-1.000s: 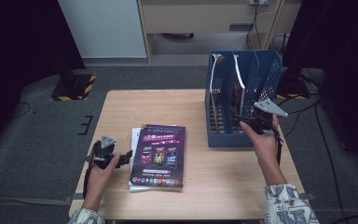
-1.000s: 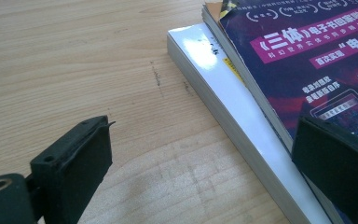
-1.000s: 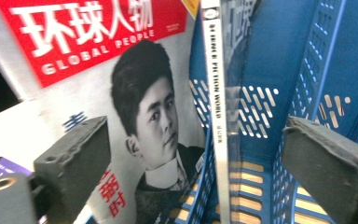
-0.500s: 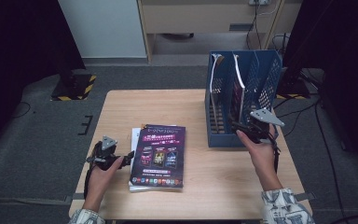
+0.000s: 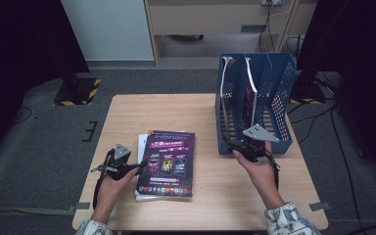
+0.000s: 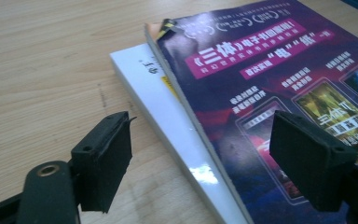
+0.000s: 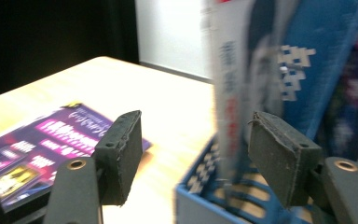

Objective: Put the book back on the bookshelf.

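A purple-covered book (image 5: pixel 169 164) (image 6: pixel 270 79) lies on top of a white book (image 5: pixel 142 142) (image 6: pixel 168 116) on the wooden table (image 5: pixel 127 117). My left gripper (image 5: pixel 136 166) (image 6: pixel 200 140) is at the stack's left edge. Its jaws straddle the book edges without touching them; they are open and have just been closing. My right gripper (image 5: pixel 232 146) (image 7: pixel 198 140) hovers at the front left corner of the blue file rack (image 5: pixel 274 98) (image 7: pixel 200 205). It is open too, its jaws just closing, with a standing white book spine (image 7: pixel 226 93) seen beyond the gap.
The blue rack stands at the table's right side with several books (image 5: pixel 252 98) upright in its slots. Dark stands and cables (image 5: pixel 323 98) lie on the floor around the table. A white cabinet (image 5: pixel 107 29) is behind it.
The right hand has moved left and down to the rack's front left corner, its jaws narrower. The left gripper has edged right toward the books, its jaws narrower as well.
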